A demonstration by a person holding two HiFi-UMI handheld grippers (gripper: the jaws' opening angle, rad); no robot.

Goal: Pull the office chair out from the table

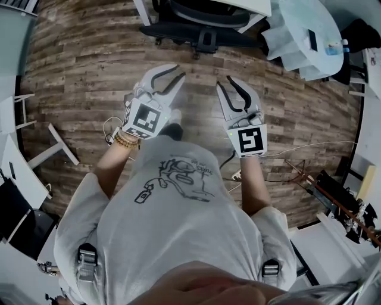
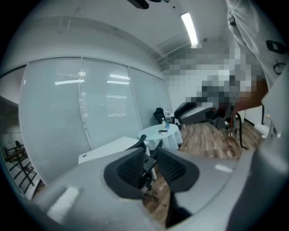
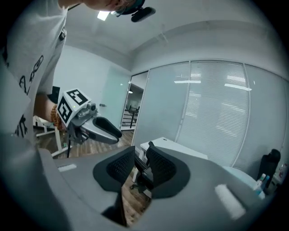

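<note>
A black office chair (image 1: 202, 27) stands at the top centre of the head view, tucked against a white table (image 1: 257, 7). Both grippers are held out over the wooden floor, well short of the chair. My left gripper (image 1: 178, 71) is open with nothing between its jaws. My right gripper (image 1: 224, 81) is open too and holds nothing. In the left gripper view the chair (image 2: 145, 159) shows through the gap between the jaws of the left gripper (image 2: 151, 149). The right gripper view shows the chair (image 3: 141, 175) beyond the right gripper (image 3: 140, 151), and the left gripper (image 3: 92, 127) beside it.
A round table with a white cloth (image 1: 309, 36) stands right of the chair. Cables and equipment (image 1: 333, 190) lie on the floor at the right. White frame legs (image 1: 56, 143) stand at the left. Frosted glass walls with blinds (image 2: 104, 103) close the room.
</note>
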